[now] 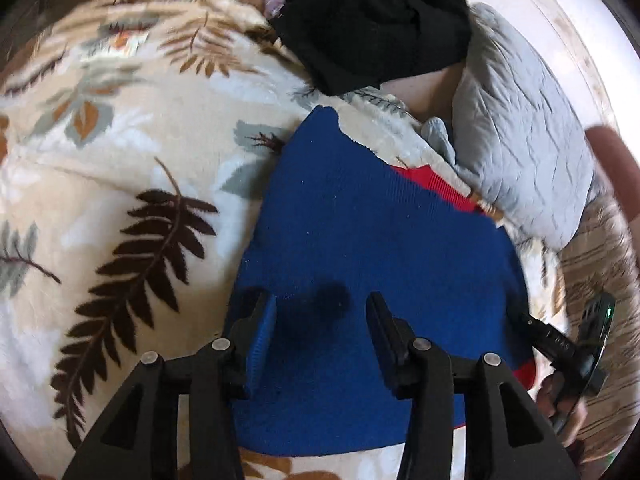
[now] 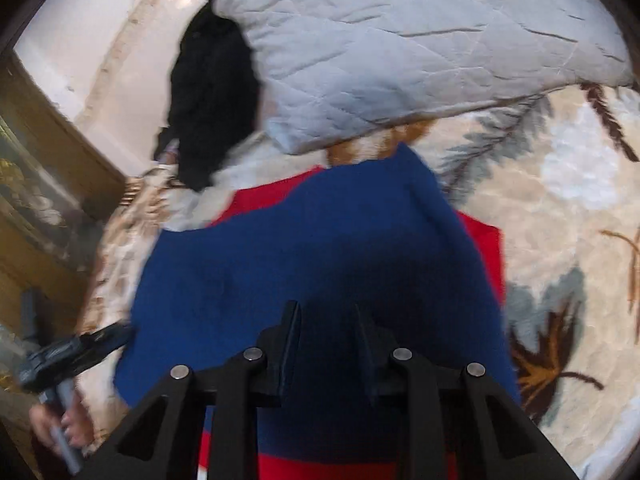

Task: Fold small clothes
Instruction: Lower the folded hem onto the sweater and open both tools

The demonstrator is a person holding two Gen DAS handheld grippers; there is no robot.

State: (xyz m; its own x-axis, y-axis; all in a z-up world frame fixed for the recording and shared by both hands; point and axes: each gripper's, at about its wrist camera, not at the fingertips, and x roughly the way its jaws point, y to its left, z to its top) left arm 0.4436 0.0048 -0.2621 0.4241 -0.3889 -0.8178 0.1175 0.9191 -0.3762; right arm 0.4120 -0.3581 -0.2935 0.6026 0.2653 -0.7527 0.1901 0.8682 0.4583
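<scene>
2 hand-held grippers are hovering over a blue knitted garment with red trim [image 1: 360, 232], which is lying spread on a cream fleece blanket printed with brown leaves [image 1: 120, 160]. The left gripper [image 1: 320, 320] is standing with its jaws apart above the cloth, nothing between the pads. The right gripper [image 2: 326, 326] is showing a narrower gap, also pinching nothing. Folding is looking barely begun: red edges are still poking out. A black crumpled garment [image 1: 372, 20] is waiting beside a grey quilted pillow [image 1: 520, 140], seemingly unfolded.
</scene>
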